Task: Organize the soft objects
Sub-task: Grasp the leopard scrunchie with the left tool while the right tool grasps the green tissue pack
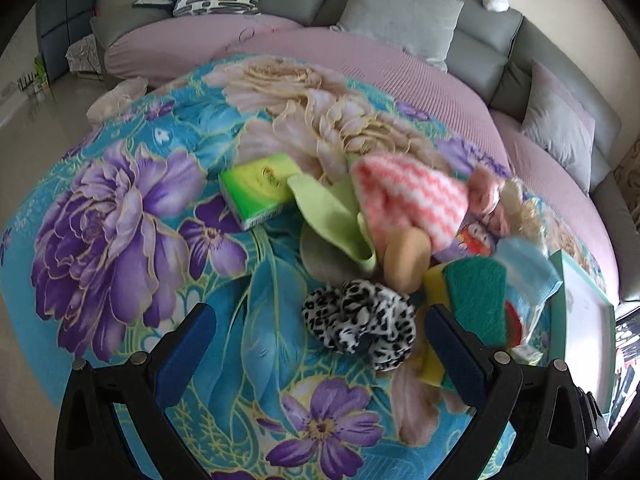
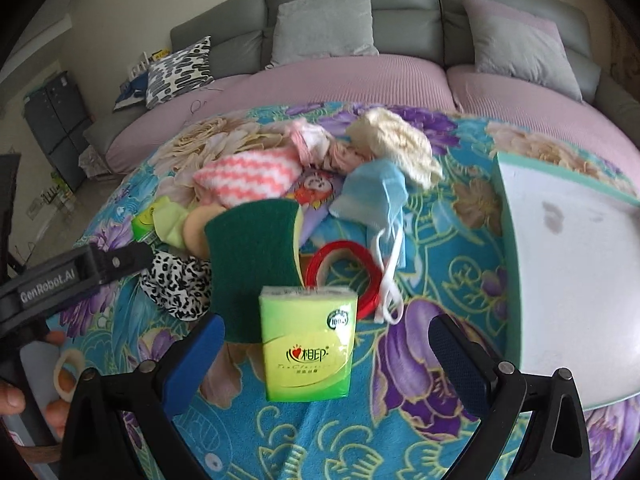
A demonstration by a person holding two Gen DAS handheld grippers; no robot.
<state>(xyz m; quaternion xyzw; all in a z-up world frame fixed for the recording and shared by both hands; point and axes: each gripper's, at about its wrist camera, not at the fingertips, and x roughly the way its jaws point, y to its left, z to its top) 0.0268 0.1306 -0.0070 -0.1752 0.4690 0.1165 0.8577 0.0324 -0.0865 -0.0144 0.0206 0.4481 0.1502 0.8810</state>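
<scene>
Your left gripper (image 1: 320,344) gapes wide and empty, the leopard scrunchie (image 1: 360,322) between its fingers on the floral blanket (image 1: 120,208); a green tissue pack (image 1: 256,188) lies at eleven o'clock from it. Your right gripper (image 2: 326,354) is equally wide, holding nothing, with another tissue pack (image 2: 307,342) upright between its fingers, the green sponge (image 2: 252,256) at eleven o'clock, the tray (image 2: 568,264) at three.

Left claw (image 1: 320,344) and right claw (image 2: 326,354) — both gaping wide.
</scene>
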